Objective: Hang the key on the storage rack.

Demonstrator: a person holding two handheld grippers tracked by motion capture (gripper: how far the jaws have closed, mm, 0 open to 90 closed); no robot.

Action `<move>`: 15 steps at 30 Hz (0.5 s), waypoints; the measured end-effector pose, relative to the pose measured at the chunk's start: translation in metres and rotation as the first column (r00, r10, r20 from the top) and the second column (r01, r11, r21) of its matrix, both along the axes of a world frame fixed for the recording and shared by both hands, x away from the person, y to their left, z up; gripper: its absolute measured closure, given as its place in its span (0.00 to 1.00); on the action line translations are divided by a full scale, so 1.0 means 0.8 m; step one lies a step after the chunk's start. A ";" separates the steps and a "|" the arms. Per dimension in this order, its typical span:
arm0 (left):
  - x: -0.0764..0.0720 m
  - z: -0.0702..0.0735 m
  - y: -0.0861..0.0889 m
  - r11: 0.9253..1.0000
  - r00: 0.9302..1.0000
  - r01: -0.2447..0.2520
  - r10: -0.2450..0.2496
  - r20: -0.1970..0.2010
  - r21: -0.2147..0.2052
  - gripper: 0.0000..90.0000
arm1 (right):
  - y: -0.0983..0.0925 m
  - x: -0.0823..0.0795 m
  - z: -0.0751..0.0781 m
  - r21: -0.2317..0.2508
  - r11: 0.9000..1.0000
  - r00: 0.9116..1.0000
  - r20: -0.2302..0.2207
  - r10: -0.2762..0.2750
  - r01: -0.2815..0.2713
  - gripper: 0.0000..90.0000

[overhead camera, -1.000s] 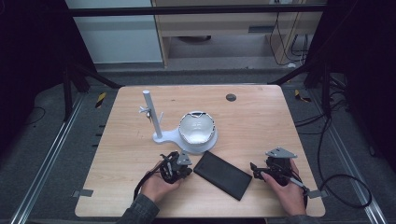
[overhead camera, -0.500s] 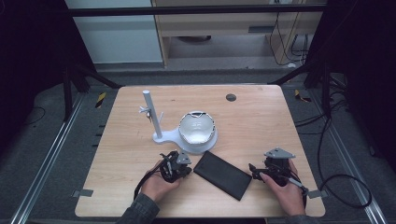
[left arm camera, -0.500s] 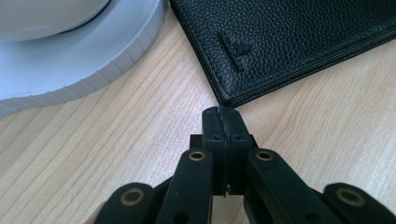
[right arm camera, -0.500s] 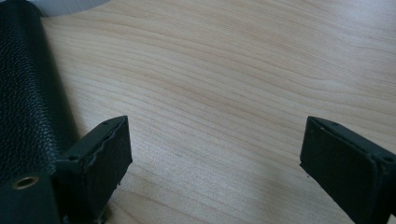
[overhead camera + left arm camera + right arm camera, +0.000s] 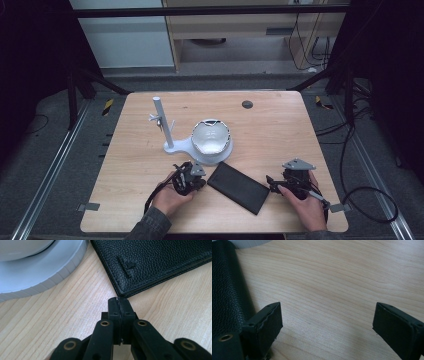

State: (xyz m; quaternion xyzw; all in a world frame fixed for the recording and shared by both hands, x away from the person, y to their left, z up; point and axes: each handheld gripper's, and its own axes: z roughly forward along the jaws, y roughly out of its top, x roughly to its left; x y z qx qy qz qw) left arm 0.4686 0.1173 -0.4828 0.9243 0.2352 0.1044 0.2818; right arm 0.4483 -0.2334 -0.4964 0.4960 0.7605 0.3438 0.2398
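lying shut, black wallet between closed left hand-held gripper and open right hand-held gripper.

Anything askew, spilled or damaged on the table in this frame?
Nothing stands out. The black leather wallet lies flat and closed, at an angle to the table edge, beside the white stand. The left gripper is shut near its corner; the right gripper is open.

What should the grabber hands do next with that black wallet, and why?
Probably the left hand-held gripper should open first. It is shut with nothing between its jaws, right at the corner of the black wallet, which lies flat on the table. The right hand-held gripper is already open beside the wallet's other end.
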 end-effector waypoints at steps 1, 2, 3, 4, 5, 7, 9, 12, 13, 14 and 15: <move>0.000 0.000 0.000 1.000 1.000 0.000 0.000 0.000 0.000 0.99 | 0.000 0.000 0.000 0.000 1.000 1.000 0.000 0.000 0.000 0.10; 0.000 0.001 0.000 1.000 1.000 0.001 -0.001 0.004 -0.005 0.99 | 0.000 0.000 0.000 -0.001 1.000 1.000 -0.002 0.000 0.000 0.10; 0.000 0.001 0.000 1.000 1.000 0.001 -0.001 0.004 -0.005 0.99 | 0.000 0.000 0.000 -0.001 1.000 1.000 -0.002 0.000 0.000 0.10; 0.000 0.001 -0.001 1.000 1.000 0.002 -0.002 0.003 -0.007 0.99 | 0.000 0.000 0.000 -0.003 1.000 1.000 0.000 0.002 -0.002 0.10; 0.000 0.001 -0.001 1.000 1.000 0.002 -0.002 0.003 -0.007 0.99 | 0.000 0.000 0.000 -0.003 1.000 1.000 0.000 0.002 -0.002 0.10; 0.000 0.001 0.000 1.000 1.000 0.002 -0.002 0.005 -0.010 0.99 | 0.000 0.000 0.000 0.001 1.000 1.000 -0.003 0.002 -0.002 0.10; 0.000 0.001 0.000 1.000 1.000 0.002 -0.002 0.006 -0.013 0.99 | 0.000 0.000 0.000 0.002 1.000 1.000 -0.004 0.002 -0.002 0.10; 0.000 0.005 0.001 1.000 1.000 -0.001 0.001 0.014 -0.028 0.99 | 0.000 0.000 0.000 -0.004 1.000 1.000 0.003 0.003 -0.003 0.10; 0.000 0.005 0.002 0.999 1.000 -0.002 0.003 0.015 -0.038 0.99 | 0.000 0.000 0.000 -0.003 1.000 1.000 0.004 0.003 -0.003 0.10; 0.000 0.007 0.002 0.999 1.000 -0.005 0.006 0.017 -0.048 0.99 | 0.000 0.000 0.000 -0.002 1.000 1.000 0.004 0.004 -0.004 0.10; 0.000 0.009 0.003 0.998 1.000 -0.006 0.007 0.021 -0.057 0.99 | 0.000 0.000 0.000 -0.002 1.000 1.000 0.004 0.004 -0.004 0.10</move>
